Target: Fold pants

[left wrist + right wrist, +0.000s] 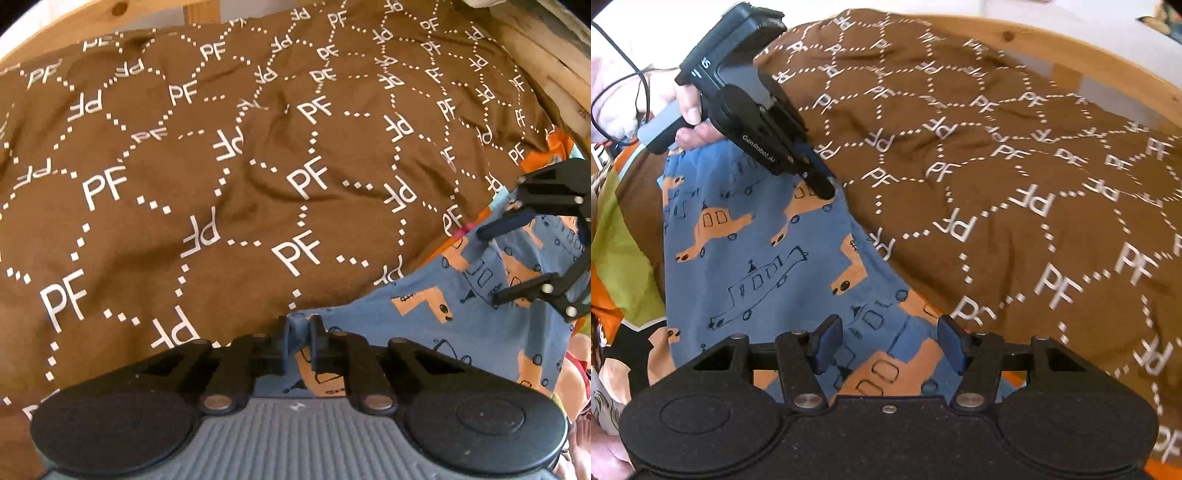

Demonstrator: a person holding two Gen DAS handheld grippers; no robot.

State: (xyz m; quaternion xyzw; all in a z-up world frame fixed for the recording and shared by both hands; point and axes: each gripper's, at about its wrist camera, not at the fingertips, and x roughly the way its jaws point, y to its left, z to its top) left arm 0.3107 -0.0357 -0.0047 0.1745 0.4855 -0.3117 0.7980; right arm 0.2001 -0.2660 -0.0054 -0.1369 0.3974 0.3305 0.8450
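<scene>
Pants [798, 258] lie on the bed, on the brown cover [1015, 184], blue w/ orange car print, near edge toward you, far edge running along the cover. Your left gripper [297, 345] is clenched on a corner of the pants at that far edge; the cloth shows pinched between its pads in the left wrist view. Your right gripper [890, 345] is released, jaws apart over the pants, cloth under them but not pinched as far as I can see. Judgement: you're mid-setup for a fold, one corner held, 2nd not yet taken. To do it well, bring the right gripper down onto an edge or corner, not the flat middle, so the pads bite thru both layers, then clench fully before lifting. Match the left's height so the cloth hangs even. Keep light tension btwn both grippers to pull out wrinkles, but don't yank; thin fabric may slip from the left pinch. Watch the cover underneath: grab pants only, not the brown cloth w/ them. Other clothes [624, 236] sit beside the pants, so keep clear of those.
</scene>
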